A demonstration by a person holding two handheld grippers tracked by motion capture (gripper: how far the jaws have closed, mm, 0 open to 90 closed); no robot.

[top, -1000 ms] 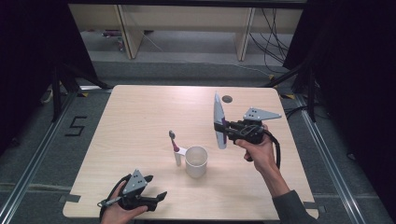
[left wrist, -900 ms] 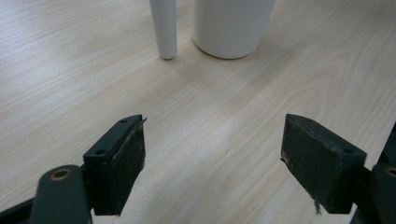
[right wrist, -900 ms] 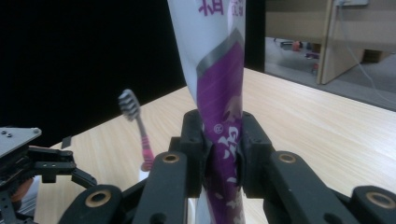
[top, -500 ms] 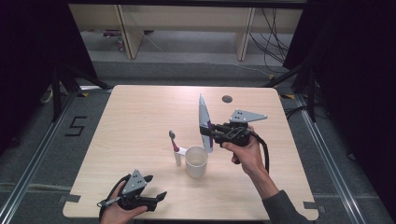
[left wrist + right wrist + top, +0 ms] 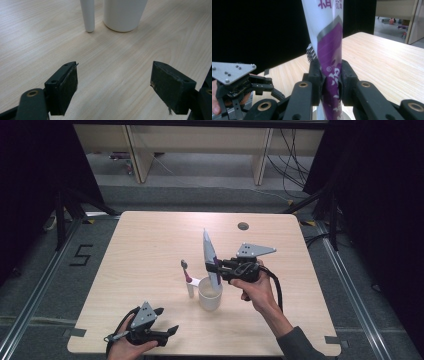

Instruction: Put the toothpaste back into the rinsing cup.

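Now the right tongs (image 5: 216,268) pinch a flat, glossy purple-and-white tube (image 5: 210,257) upright over the smooth white cup (image 5: 210,295); left tongs (image 5: 167,332) gape wide, empty, above the pale woodgrain table (image 5: 150,240).

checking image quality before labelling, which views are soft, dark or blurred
High view: table evenly lit, surroundings almost black, slightly soft. Left gripper view: wood grain sharp, cup cut off by the top edge. Right gripper view: toothpaste tube so close its print is soft, black backdrop behind it.
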